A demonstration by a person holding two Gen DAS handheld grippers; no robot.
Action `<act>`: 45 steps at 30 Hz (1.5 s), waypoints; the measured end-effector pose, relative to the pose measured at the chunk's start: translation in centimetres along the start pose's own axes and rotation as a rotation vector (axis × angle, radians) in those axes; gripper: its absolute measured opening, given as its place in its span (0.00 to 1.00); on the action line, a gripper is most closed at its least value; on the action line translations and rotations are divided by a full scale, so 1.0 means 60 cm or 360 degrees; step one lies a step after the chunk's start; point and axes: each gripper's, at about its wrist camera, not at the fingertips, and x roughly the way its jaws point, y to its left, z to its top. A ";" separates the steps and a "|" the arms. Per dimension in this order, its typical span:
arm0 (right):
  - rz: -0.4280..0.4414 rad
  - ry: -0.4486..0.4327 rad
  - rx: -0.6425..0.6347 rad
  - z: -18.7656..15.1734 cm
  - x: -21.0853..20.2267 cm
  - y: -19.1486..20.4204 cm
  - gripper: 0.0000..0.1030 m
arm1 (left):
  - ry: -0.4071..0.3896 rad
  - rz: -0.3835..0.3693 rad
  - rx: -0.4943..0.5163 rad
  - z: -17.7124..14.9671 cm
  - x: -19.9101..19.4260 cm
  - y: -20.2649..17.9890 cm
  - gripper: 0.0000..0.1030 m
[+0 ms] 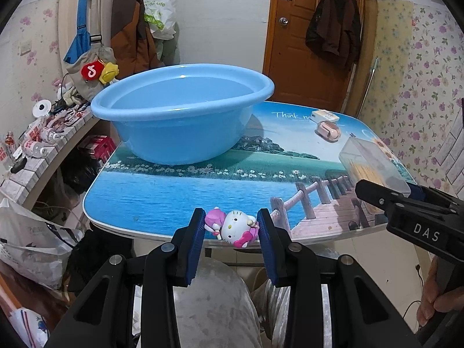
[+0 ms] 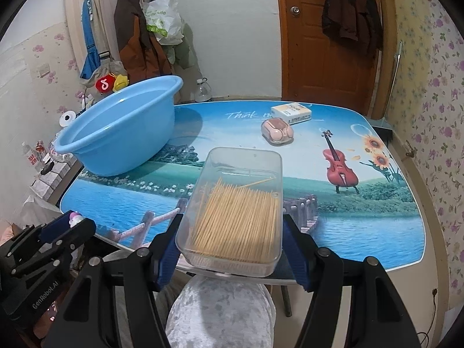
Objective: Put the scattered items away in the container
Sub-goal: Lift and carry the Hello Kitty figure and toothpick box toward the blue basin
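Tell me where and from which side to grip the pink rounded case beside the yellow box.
Grip the pink case across its narrower width, coming down from above. It lies flat and low on the table, with the yellow box close behind, so a top approach looks clearest.

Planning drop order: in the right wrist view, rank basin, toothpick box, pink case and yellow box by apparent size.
1. Basin
2. Toothpick box, enlarged by nearness, held in the right claw
3. Pink case and yellow box: look alike, unranked
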 end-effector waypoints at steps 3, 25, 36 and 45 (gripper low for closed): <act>0.0005 -0.0008 0.0002 0.000 -0.003 0.002 0.64 | -0.0006 -0.0001 0.0000 0.002 -0.004 0.000 0.33; 0.0033 -0.0049 0.0020 -0.004 -0.018 -0.003 0.64 | 0.0000 -0.0003 0.0036 -0.003 -0.006 -0.016 0.33; 0.0034 -0.0042 0.0013 -0.003 -0.014 -0.002 0.64 | 0.0010 -0.0002 0.0029 -0.003 0.001 -0.012 0.33; 0.0028 -0.0046 0.0009 0.001 -0.013 0.000 0.64 | 0.0019 -0.0010 0.0031 -0.002 0.005 -0.011 0.33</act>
